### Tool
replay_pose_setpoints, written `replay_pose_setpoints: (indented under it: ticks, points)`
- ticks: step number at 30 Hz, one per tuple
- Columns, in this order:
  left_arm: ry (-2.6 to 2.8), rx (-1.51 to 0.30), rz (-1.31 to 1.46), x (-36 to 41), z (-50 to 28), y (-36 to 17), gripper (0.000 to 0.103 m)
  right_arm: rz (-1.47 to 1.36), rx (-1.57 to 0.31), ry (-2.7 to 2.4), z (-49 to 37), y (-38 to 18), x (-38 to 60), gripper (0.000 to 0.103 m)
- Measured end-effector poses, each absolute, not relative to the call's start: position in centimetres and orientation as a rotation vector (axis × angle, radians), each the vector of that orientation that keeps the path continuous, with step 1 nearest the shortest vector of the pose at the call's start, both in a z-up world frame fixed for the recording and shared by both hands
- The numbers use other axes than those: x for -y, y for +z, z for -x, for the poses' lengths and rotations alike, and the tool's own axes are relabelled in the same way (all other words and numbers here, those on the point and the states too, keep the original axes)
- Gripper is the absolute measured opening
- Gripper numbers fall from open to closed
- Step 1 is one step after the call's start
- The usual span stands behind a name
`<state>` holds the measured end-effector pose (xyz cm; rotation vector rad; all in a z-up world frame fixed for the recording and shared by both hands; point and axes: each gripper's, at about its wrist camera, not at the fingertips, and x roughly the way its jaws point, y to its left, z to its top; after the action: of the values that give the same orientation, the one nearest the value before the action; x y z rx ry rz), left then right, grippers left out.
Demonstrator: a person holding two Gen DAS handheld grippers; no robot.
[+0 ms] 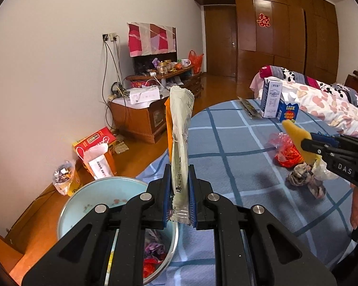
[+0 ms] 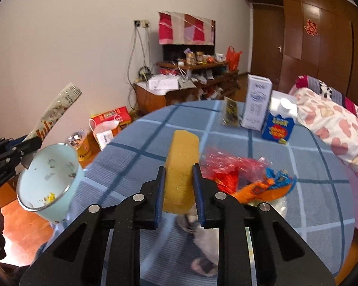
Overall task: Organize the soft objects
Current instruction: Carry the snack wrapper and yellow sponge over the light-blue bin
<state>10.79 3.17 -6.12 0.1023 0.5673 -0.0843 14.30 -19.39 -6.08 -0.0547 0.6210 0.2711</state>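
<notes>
Sorting's mid-carry — left gripper [image 1: 180, 197] clamped on a snack packet [image 1: 180, 143] above the bowl [image 1: 83, 205], right gripper [image 2: 179, 190] squeezing a yellow sponge [image 2: 181, 164] over the table [image 2: 310, 190]. Next, I'd guess: lower, then let go into the bowl.

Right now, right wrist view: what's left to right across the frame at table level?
Left gripper holding the snack packet → light blue bowl → yellow sponge clamped in the right gripper → red plastic wrapper → blue carton → floral quilt.
</notes>
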Motion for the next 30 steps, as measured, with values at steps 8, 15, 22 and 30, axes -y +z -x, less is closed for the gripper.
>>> replay_pose_setpoints:
  ticks: [8,15,22,30]
  points:
    - [-0.043,-0.585,-0.107,-5.3,-10.0,-7.1,0.013,0.083,-0.596,0.341,-14.3,-5.8,15.7,0.023]
    - [-0.002,-0.590,-0.111,-7.1,-9.6,-7.7,0.013,0.110,-0.581,0.384,-14.7,-5.6,12.9,0.024]
    - [0.025,-0.599,-0.105,-8.8,-9.3,-8.0,0.013,0.128,-0.571,0.423,-14.9,-5.5,10.6,0.024]
    - [0.056,-0.606,-0.095,-10.2,-9.0,-8.2,0.013,0.150,-0.568,0.459,-15.2,-5.5,8.6,0.024]
